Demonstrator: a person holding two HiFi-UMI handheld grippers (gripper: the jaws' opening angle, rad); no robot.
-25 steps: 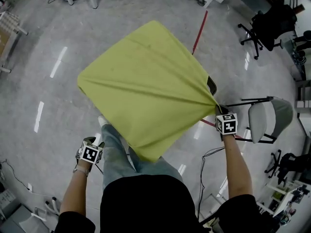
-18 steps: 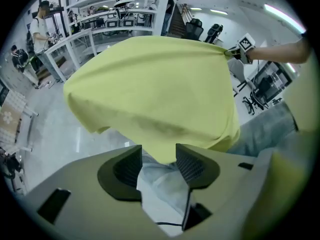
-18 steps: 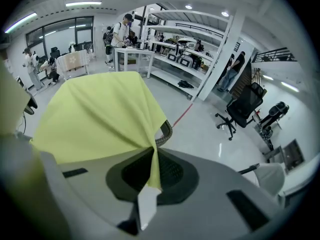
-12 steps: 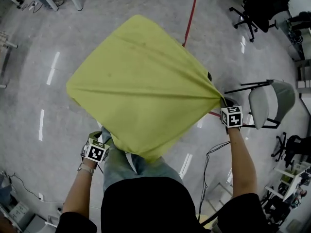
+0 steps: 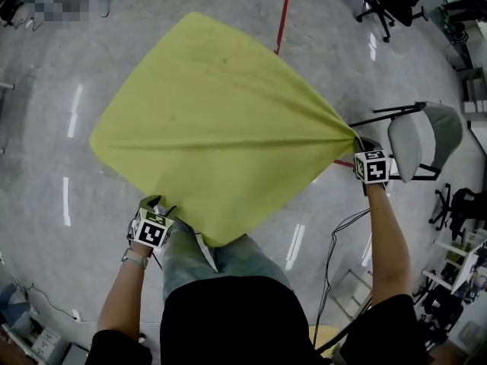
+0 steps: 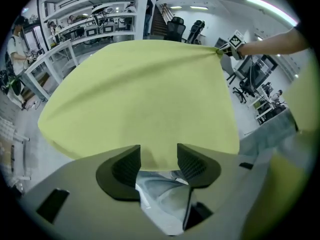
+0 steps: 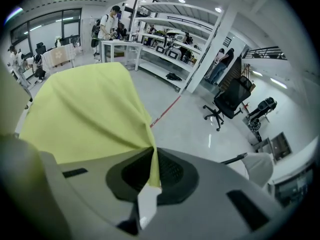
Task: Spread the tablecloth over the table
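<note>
One corner clamped, one jaw pair wide

Right gripper (image 7: 154,171): shut tight on a corner of the tablecloth (image 7: 85,114), with the fabric bunched into a thin fold between the jaws. Left gripper (image 6: 158,164): jaws spread wide, just been opening, pinching nothing. Near hem of the cloth shows in the gap beyond the jaw tips, apparently untouched.

Seen from the head view: right corner drawn out taut toward the chair (image 5: 418,147), creases fanning from the pinch point. Left gripper just beside the near-left hem. Cloth lying mostly flat over what is presumably the table, itself fully hidden underneath.

Judged light, thin and limp, with no stiffness. Likely to slide and skew under a one-sided pull, but not fragile. Best taken at a corner or along the hem, pinching a small fold. Needs a regrip at the near-left hem before any further tug, to even out the spread.
</note>
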